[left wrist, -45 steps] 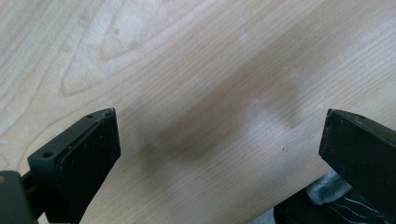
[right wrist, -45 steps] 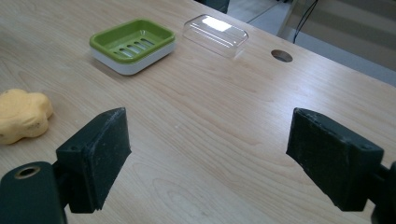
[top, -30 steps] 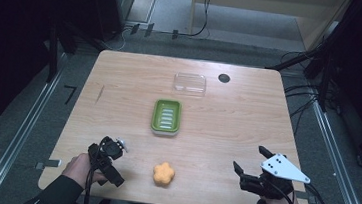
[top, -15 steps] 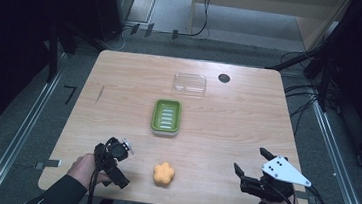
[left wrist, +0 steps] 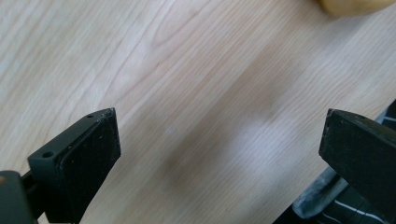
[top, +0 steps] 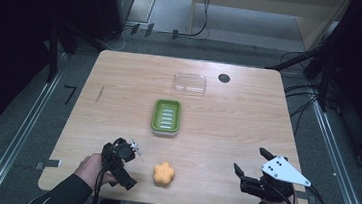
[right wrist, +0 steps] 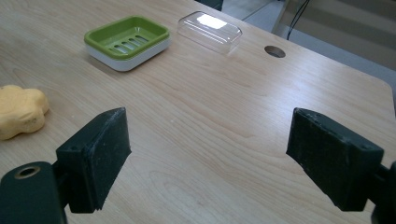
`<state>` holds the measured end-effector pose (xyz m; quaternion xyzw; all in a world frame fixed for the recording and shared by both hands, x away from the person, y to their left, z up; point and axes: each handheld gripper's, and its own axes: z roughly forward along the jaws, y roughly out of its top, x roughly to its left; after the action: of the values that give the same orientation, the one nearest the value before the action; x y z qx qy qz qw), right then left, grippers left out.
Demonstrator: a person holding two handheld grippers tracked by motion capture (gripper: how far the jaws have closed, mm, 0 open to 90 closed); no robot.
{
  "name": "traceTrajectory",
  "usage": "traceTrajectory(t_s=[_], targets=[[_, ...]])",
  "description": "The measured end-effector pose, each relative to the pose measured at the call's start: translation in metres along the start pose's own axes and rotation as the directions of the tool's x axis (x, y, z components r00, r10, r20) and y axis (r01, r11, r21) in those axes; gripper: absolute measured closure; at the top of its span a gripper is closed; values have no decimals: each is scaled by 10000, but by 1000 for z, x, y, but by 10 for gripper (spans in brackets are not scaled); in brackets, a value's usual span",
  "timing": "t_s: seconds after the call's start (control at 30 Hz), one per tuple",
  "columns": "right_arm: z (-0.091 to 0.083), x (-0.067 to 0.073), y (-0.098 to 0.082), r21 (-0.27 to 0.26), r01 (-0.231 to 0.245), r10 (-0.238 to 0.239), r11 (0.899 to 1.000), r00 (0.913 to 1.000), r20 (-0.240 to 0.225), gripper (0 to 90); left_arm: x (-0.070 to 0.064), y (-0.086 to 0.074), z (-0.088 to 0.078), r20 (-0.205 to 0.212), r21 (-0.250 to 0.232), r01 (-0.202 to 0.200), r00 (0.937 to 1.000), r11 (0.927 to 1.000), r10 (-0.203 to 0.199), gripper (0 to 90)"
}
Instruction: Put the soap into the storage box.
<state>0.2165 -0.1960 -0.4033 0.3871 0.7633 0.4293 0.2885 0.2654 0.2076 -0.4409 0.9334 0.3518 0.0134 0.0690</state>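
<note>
We note left tongs (top: 122, 162) wide, empty, above bare wood. Right tongs (top: 254, 165) wide, empty too. Between them: orange flower-shaped soap (top: 163, 173), nearer the left. Green soap dish (top: 166, 116) and clear lid (top: 190, 83) ahead on the wooden surface (top: 247, 118). Dark room around.

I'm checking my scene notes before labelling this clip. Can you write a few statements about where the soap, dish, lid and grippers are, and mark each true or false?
1. The flower-shaped orange soap lies in the green soap dish. False: it lies on the bare table, nearer the person than the dish.
2. The clear lid sits on the table beyond the dish. True.
3. The right gripper holds the lid. False: its jaws are wide apart with nothing between them.
4. The left gripper is open over bare wood. True.
</note>
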Motion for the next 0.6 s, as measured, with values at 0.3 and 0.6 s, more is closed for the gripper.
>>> traceTrajectory(t_s=[0.3,0.6], targets=[[-1,0,0,21,14,-14,10000,10000,21,136,-11,12,2,78,-186,-665,9977,9976,667,0],[0,0,0,25,36,-36,10000,10000,15,136,-24,32,6,113,-289,-1599,9870,9867,1602,0]])
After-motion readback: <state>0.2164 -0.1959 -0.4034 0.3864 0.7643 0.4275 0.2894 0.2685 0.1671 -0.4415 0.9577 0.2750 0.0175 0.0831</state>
